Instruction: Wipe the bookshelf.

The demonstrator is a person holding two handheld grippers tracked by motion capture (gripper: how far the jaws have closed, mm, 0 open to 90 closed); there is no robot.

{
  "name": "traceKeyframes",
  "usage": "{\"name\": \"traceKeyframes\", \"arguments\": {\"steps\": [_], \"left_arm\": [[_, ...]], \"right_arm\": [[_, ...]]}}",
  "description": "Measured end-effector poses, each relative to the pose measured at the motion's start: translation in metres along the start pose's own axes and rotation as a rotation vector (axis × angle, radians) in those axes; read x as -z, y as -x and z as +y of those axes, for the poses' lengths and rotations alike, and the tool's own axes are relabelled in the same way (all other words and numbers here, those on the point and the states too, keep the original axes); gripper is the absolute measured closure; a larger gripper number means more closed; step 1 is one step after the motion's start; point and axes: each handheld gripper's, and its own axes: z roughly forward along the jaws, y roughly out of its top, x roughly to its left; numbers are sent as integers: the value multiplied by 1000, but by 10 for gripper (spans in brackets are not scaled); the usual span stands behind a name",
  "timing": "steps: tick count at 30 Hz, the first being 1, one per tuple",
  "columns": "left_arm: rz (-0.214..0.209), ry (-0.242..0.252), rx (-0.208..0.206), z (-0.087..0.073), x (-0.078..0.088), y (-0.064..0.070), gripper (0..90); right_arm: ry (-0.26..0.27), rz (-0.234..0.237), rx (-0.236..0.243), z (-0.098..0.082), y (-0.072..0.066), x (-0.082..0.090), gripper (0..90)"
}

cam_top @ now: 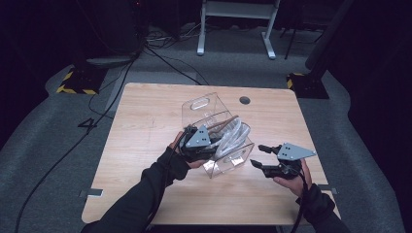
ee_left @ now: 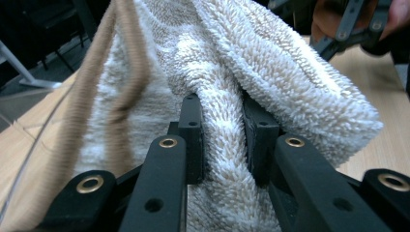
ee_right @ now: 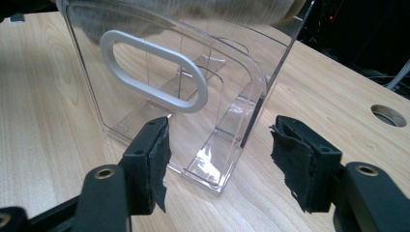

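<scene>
A clear plastic bin (cam_top: 203, 106) with an oval handle at each end stands in the middle of the wooden table (cam_top: 145, 121). My left gripper (cam_top: 214, 141) is shut on a fluffy white towel (cam_top: 234, 137) with a brown stripe and holds it over the bin's near half. In the left gripper view the pads pinch a fold of the towel (ee_left: 270, 53) at my left gripper (ee_left: 221, 104). My right gripper (cam_top: 258, 155) stands open just right of the bin's near end. In the right gripper view my right gripper (ee_right: 225, 162) faces the bin's handle (ee_right: 150, 72), with nothing between its pads.
A round cable hole (cam_top: 245, 100) lies in the table behind the bin, and shows in the right gripper view as the hole (ee_right: 387, 115). Cables run over the grey floor at the left. A white frame (cam_top: 235, 9) stands beyond the table.
</scene>
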Motion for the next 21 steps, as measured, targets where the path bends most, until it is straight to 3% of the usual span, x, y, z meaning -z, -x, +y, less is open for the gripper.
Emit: {"name": "traceKeyframes", "arguments": {"steps": [6,10,12,21], "left_arm": [[-44,-57,61,-26,-24,0,746],[-51,-104,67,-39,-35,6,748],[-65,-169,40,-51,-44,14,749],[-128,-276,-3,-69,-45,27,749]], "right_arm": [[17,-2,-1,3,2,3,396],[18,-9,6,4,3,3,395],[18,-10,12,6,3,5,397],[38,14,22,10,1,9,400]]}}
